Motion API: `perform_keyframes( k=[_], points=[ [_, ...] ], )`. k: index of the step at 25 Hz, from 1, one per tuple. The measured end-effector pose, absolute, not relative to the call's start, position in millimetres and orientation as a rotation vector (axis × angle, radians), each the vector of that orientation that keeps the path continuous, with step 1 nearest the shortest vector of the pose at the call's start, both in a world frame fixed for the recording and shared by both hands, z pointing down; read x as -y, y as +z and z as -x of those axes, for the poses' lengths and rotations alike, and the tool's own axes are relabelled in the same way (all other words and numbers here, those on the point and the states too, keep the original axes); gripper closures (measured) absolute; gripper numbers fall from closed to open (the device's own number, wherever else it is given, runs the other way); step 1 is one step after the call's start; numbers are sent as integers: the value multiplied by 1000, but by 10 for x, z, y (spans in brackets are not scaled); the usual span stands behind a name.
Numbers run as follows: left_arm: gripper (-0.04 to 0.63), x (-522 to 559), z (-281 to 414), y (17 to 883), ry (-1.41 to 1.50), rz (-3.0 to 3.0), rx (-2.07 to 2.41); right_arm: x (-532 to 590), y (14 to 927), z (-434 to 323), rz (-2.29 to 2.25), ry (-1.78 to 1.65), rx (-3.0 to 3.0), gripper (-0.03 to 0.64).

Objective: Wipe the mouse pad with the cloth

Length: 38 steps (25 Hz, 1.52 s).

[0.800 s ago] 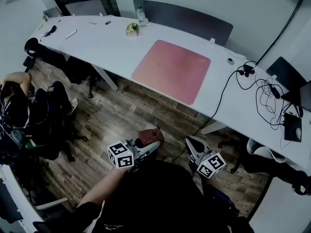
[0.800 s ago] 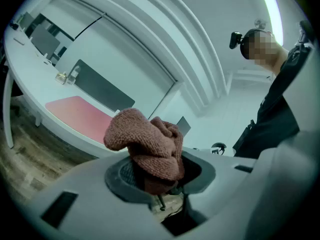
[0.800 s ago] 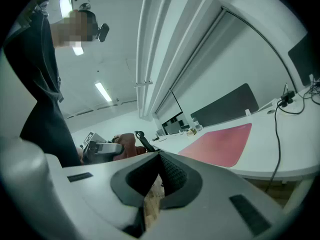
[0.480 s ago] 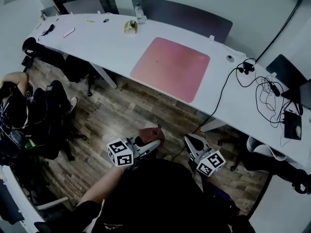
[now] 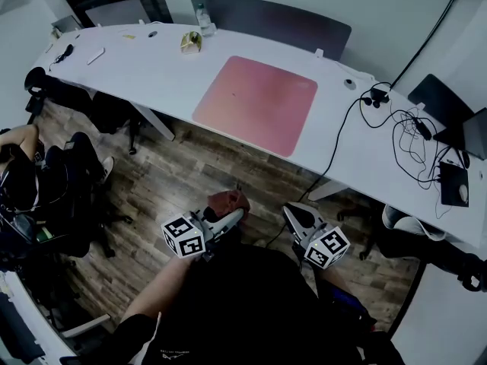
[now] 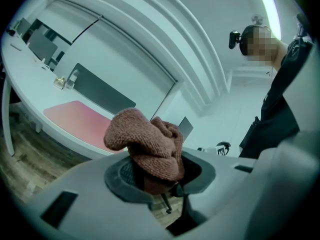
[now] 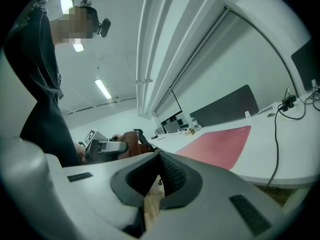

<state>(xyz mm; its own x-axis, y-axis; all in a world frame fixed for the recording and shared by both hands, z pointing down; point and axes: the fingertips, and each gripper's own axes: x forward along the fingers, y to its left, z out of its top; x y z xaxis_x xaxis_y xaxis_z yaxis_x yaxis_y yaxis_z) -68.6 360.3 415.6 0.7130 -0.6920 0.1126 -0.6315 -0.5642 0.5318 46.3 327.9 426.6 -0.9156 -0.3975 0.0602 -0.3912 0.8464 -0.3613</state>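
Head view, left hand-held gripper (image 5: 233, 217) clamping cloth (image 5: 228, 201), right hand-held gripper (image 5: 294, 214) closed empty, mouse pad (image 5: 255, 103) on desk (image 5: 152, 71), cables (image 5: 407, 139) beside

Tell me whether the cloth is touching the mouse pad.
Apart. The head view shows the cloth held in the left gripper above the floor, short of the desk bearing the mouse pad.

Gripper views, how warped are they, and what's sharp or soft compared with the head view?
Left gripper view: strong fisheye, dark rounded corners, cloth sharp, its knit readable. Right gripper view: same bowing, ceiling lamp bright, mouse pad a bit soft. Head view: dim, cool tint, milder curve, mouse pad clear.
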Motion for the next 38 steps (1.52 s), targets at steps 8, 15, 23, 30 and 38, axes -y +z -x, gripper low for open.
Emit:
perform_keyframes(
  k=[8,15,23,30,38],
  points=[
    [459,-3342,699,4241,-115,-2329,1069,-3080,4330,-588,725,-569,-3051,594],
    [456,-3011,716,4429,-36,-2323,1039,-2840,4382,-551,802,-594,-3030,594],
    [453,-2393,659,4583,98,-2343,895,-2351,4387,-511,946,-629,-2980,594],
    [453,-1933,616,4740,194,-2347,727,-1954,4400,-438,1104,-653,-2927,594],
    [453,-1482,658,5089,359,-2297,606,-1625,4477,-358,1292,-702,-2846,594]
  ],
)
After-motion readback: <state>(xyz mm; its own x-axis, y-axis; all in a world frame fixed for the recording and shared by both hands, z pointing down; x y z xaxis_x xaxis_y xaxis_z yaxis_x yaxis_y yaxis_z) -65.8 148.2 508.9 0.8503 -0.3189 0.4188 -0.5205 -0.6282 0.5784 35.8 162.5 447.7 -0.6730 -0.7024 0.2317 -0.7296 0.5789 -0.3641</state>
